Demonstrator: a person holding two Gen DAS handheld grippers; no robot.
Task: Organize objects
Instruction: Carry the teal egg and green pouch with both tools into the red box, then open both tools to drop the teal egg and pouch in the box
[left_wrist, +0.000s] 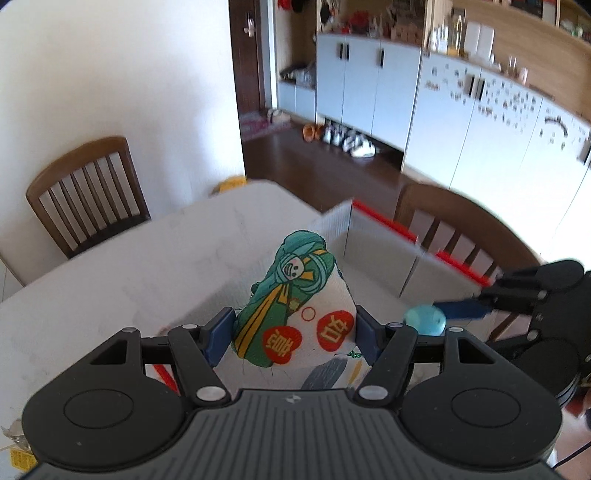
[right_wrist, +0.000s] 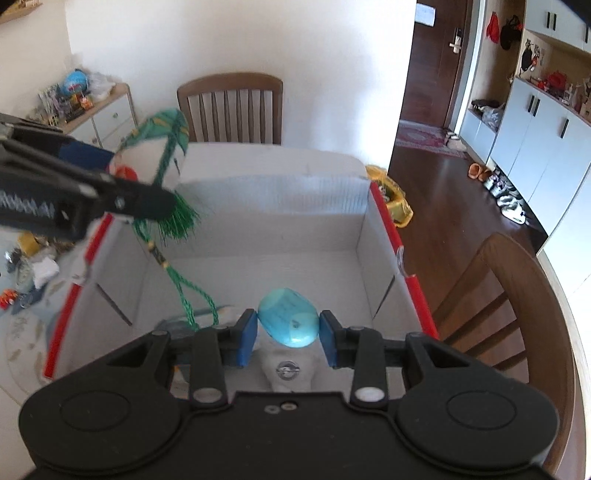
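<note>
Left wrist view: your left gripper (left_wrist: 294, 334) has its blue fingers (left_wrist: 218, 338) clamped on a white fabric pouch (left_wrist: 295, 310) w/ a green cartoon figure and red-orange badges, held centre frame above the worktop (left_wrist: 110, 266). Pouch stands roughly upright between the pads, top pointing to the white cardboard box (left_wrist: 373, 251) w/ red-trimmed flaps at right of centre. Your right gripper (left_wrist: 461, 308) enters from the right edge, gripping a turquoise egg-shaped item (left_wrist: 424, 319) just beside the pouch, lower right. Wooden chair (left_wrist: 85, 192) at upper left, against the wall.

Right wrist view: right gripper (right_wrist: 288, 338) fingers (right_wrist: 245, 339) are closed on the turquoise egg-shaped item (right_wrist: 288, 323), lower centre, held over the open box (right_wrist: 273, 195). Box interior shows a white item w/ a round emblem (right_wrist: 286, 369) directly below the egg; cannot tell what it is. Left gripper (right_wrist: 147, 192) comes in from the left edge, blurred, carrying the pouch (right_wrist: 159, 147) at upper left; a green cord w/ tassel (right_wrist: 181, 258) hangs from it down into the box. Second chair (right_wrist: 506, 314) at right edge.
</note>
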